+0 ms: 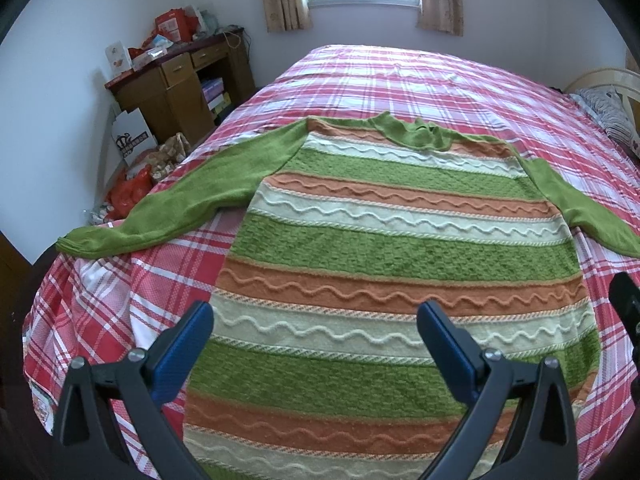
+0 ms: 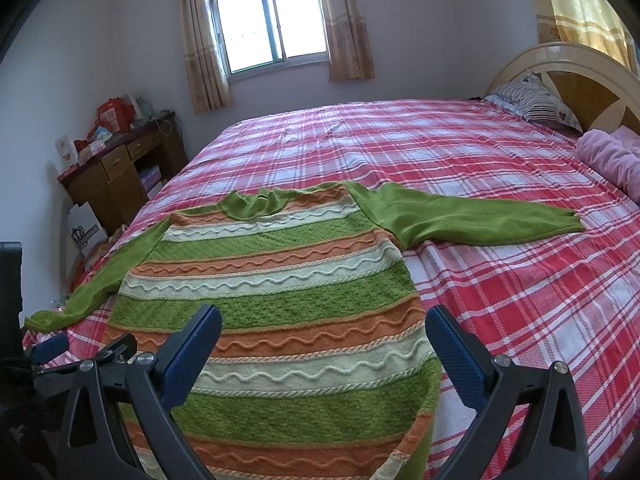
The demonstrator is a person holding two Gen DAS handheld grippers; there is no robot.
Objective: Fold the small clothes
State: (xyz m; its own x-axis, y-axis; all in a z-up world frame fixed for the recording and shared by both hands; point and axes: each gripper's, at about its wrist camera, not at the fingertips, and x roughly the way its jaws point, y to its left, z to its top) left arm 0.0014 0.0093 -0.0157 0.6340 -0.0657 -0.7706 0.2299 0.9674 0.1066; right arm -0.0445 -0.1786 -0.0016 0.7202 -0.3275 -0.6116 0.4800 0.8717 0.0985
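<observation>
The sweater [image 1: 384, 248] is a thick, nubbly knit: rough looped green bands, fuzzy orange and pale bands with raised wavy cords, and finer, smoother green knit on the sleeves [image 2: 472, 216]. Under it the bed sheet [image 2: 500, 288] is matt woven cotton-like cloth in a plaid. Each gripper [image 1: 316, 332] [image 2: 324, 336] has matt black plastic arms, dimpled blue pads [image 2: 456, 352] and shiny metal screw heads. At 10 o'clock the desk [image 1: 180, 84] is brown varnished wood; the headboard [image 2: 568, 72] looks glossy.
</observation>
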